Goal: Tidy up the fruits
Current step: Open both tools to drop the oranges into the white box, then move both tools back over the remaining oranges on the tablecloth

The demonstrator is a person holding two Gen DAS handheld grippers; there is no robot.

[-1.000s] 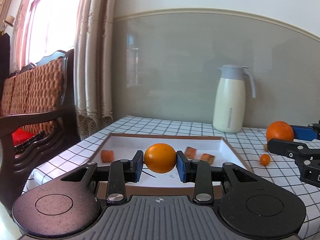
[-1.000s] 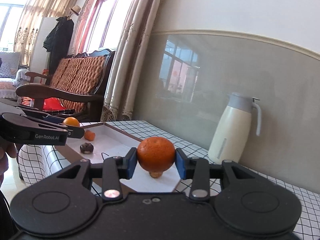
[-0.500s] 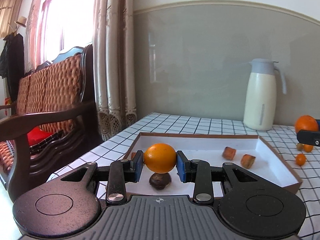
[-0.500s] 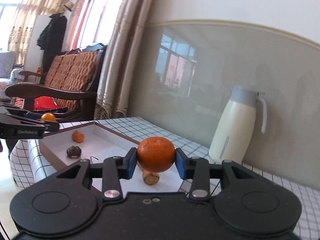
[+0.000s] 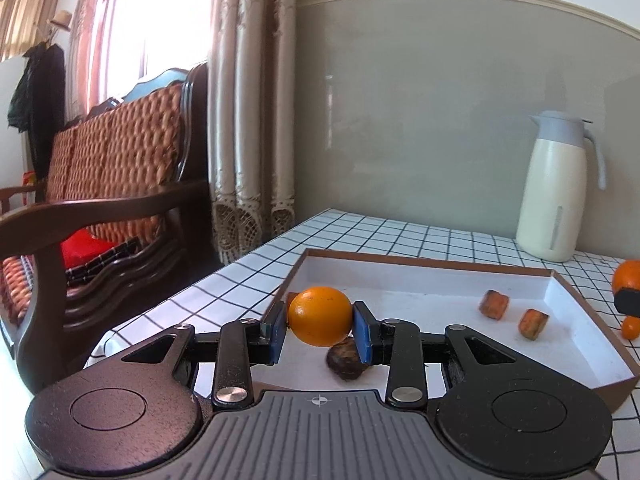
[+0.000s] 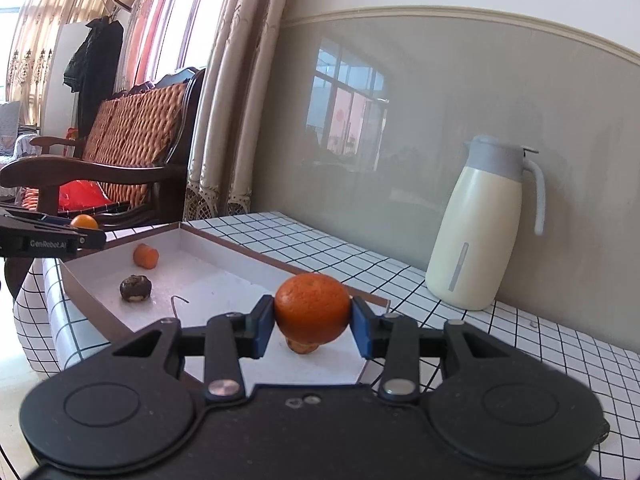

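Observation:
My left gripper (image 5: 320,330) is shut on a smooth orange (image 5: 320,316), held above the near left corner of a white tray with a brown rim (image 5: 424,262). My right gripper (image 6: 313,326) is shut on a rougher orange (image 6: 312,307) over the tray's (image 6: 224,240) near right end. In the tray lie a dark brown chestnut-like fruit (image 5: 346,358), two orange-brown fruit pieces (image 5: 494,305) (image 5: 533,323), and an orange piece (image 6: 145,256). The left gripper (image 6: 86,226) with its orange (image 6: 83,221) shows at the left edge of the right wrist view.
A cream thermos jug (image 5: 558,186) stands at the back of the checked tablecloth (image 5: 380,232). A small orange fruit (image 5: 631,327) lies on the cloth right of the tray. A wooden chair with a woven back (image 5: 112,184) and curtains (image 5: 248,120) stand left of the table.
Both grippers, each still gripping its orange, have shifted leftward along the tray. The left one now hangs over the dark fruit at the tray's left end.

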